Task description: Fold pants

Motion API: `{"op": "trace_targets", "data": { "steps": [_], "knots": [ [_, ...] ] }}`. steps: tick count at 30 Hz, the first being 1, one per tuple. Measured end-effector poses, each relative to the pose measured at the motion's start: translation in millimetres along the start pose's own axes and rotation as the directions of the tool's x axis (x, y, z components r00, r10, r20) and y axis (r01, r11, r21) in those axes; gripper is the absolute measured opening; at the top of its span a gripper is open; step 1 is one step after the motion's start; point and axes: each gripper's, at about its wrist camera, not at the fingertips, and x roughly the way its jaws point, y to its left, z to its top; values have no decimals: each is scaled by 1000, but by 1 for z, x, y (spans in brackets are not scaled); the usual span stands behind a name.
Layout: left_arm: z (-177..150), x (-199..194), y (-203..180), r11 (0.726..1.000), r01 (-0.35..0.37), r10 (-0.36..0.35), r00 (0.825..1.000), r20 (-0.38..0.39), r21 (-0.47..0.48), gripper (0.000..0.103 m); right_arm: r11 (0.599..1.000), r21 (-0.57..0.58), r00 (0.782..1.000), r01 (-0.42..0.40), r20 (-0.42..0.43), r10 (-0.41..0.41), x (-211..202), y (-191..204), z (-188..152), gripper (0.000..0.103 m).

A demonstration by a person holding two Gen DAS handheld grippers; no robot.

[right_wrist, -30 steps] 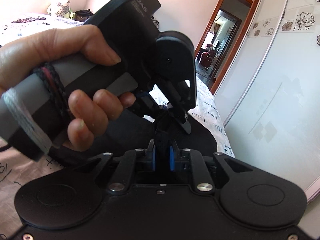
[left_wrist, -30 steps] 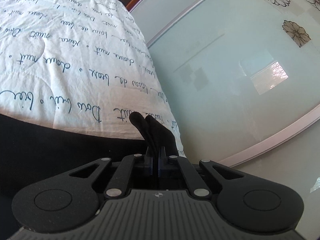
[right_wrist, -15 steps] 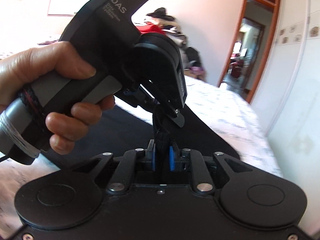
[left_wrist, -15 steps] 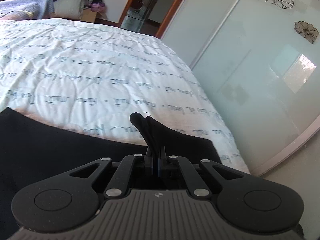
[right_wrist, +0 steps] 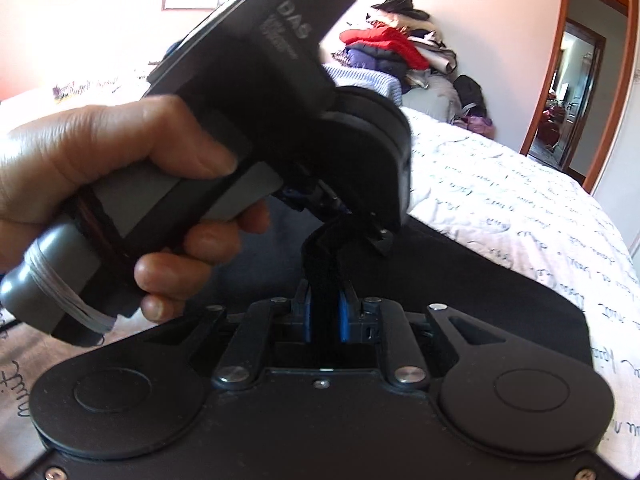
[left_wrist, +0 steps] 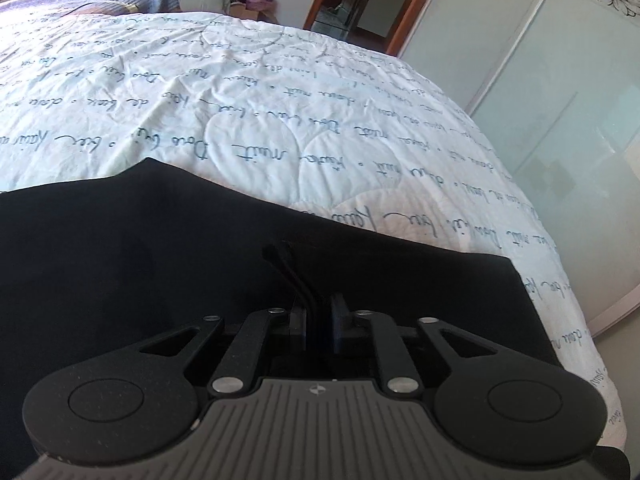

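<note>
Pants: black pants lie spread on the bed, near its corner by the wardrobe; one straight edge ends close to the bed's side.
Pinched fold: a raised ridge of black cloth stands up from the flat part and runs into both tools.
Left gripper: fingers close together with a thin strip of the pants cloth between them; the cloth curls up and away to the left.
Right gripper: blue-padded fingers clamped on a thick band of the same cloth, which rises toward the other tool.
Left hand: wrapped round the grey handle of the left tool, just ahead of the right gripper; slightly blurred.
Bed: white quilted cover printed with dark script.
Surroundings: frosted sliding wardrobe doors with flower motifs beside the bed; open doorway with wood frame beyond; clothes pile against the far wall.
</note>
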Motion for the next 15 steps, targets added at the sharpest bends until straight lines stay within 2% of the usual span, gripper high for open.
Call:
{"op": "trace_targets", "data": {
  "steps": [1, 2, 3, 5, 6, 8, 9, 12, 15],
  "knots": [
    [1, -2, 4, 1000, -9, 9, 1000, 2, -8, 38, 1000, -3, 1000, 2, -26, -2, 3, 1, 3, 32],
    [2, -5, 8, 999, -34, 34, 999, 12, -16, 42, 1000, -2, 1000, 5, -30, -5, 0, -1, 3, 38],
    [4, -9, 12, 998, -66, 67, 997, 28, -21, 46, 1000, 5, 999, -9, -33, 9, -7, -10, 8, 39],
    [9, -17, 22, 988, -150, 151, 987, 49, -22, 46, 997, 48, 998, -65, -16, 66, -30, -25, 10, 39],
    [12, -21, 25, 986, -165, 166, 985, 51, -21, 46, 995, 69, 998, -69, 7, 68, -43, -36, 11, 39],
    [17, -26, 26, 990, -142, 143, 989, 37, -15, 46, 994, 108, 1000, -11, 30, 8, -66, -65, 11, 40],
    [18, -28, 23, 993, -119, 119, 992, 32, -7, 46, 989, 134, 998, 54, 23, -58, -76, -80, 6, 40],
    [14, -26, 0, 998, -48, 47, 999, 14, 47, 50, 940, 257, 974, 225, -71, -213, -90, -124, -13, 44],
    [10, -17, -30, 995, 14, -12, 1000, -16, 103, 51, 895, 369, 967, 253, -108, -229, -108, -148, -38, 44]
  ]
}}
